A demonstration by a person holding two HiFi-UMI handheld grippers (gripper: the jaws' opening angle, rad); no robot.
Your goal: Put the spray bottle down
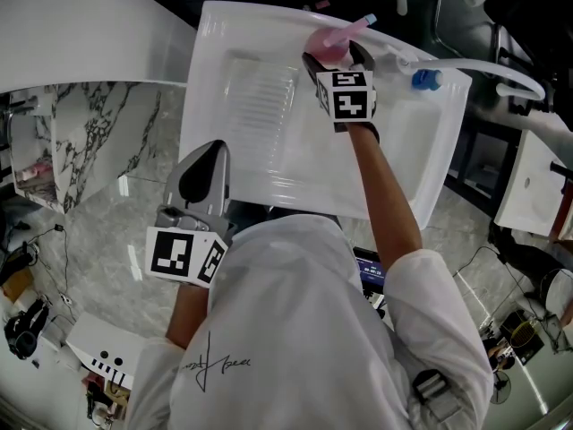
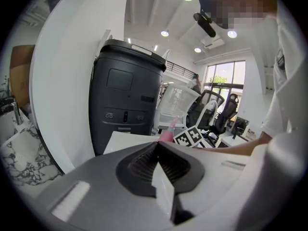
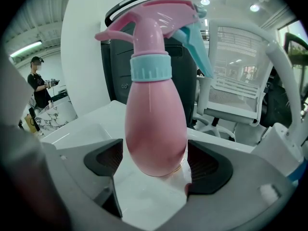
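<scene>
Close to the body the left gripper (image 1: 204, 170) waits unneeded, jaws pressed together on nothing, while farther out the right gripper (image 1: 336, 59) spreads its jaws either side of the pink spray bottle (image 3: 155, 124), which stands upright near the white surface's (image 1: 403, 150) far edge, apparently bearing its own weight.

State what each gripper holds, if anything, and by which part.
Nothing is held. The pink spray bottle stands free between the right gripper's open jaws; the left gripper is shut and empty.

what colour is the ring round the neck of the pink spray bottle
The neck ring is light blue, clearest in the right gripper view.
</scene>
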